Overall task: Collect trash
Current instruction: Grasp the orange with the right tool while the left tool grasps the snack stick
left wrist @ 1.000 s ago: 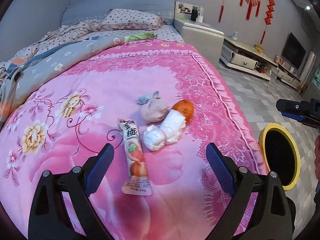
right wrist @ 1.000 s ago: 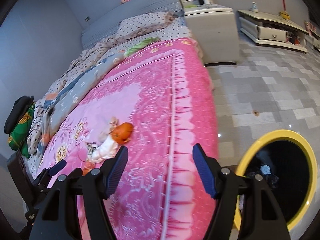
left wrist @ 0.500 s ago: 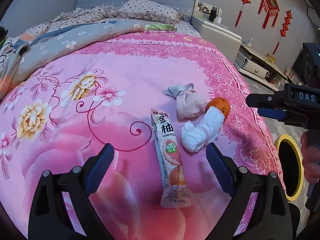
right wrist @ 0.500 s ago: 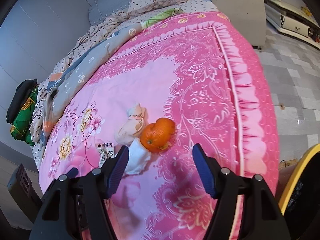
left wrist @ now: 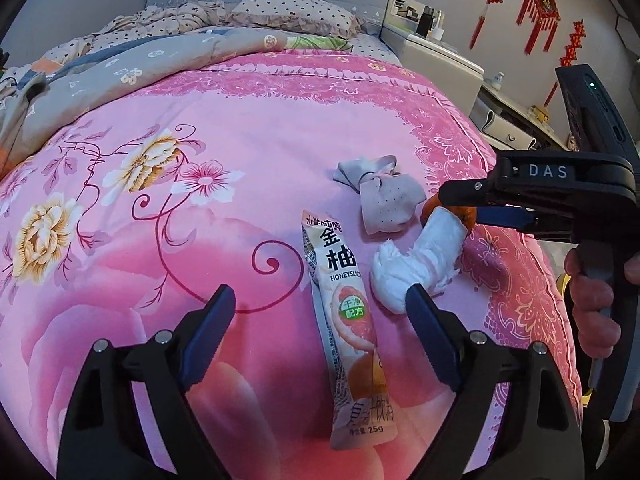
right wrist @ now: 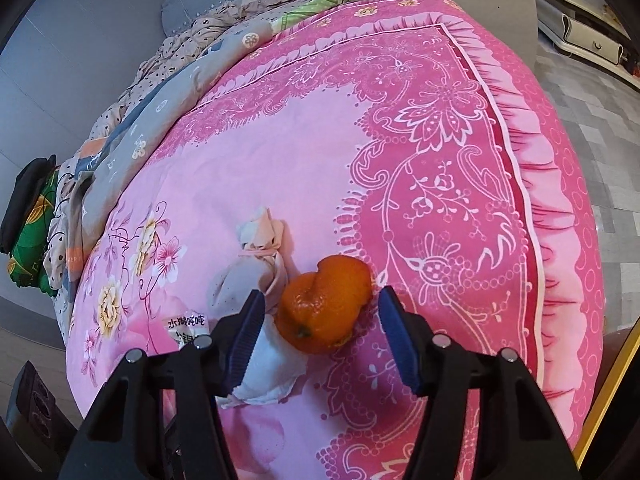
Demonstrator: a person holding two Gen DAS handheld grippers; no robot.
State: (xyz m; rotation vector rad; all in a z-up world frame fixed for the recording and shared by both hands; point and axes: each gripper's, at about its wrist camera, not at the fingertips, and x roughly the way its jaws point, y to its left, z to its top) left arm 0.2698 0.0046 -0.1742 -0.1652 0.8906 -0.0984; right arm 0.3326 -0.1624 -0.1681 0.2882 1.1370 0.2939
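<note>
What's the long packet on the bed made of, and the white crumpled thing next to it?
Long packet: probably glossy plastic film, going by its sheen, printed picture and crimped ends. White crumpled thing: looks like soft matte tissue paper, creased and fluffy-edged.

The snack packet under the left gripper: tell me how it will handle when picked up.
The snack packet lies flat and creased, so it is probably light and floppy, sagging beyond the pinch. Its glossy film may slip between the pads. The left gripper straddles its width, jaws open, so it could buckle.
</note>
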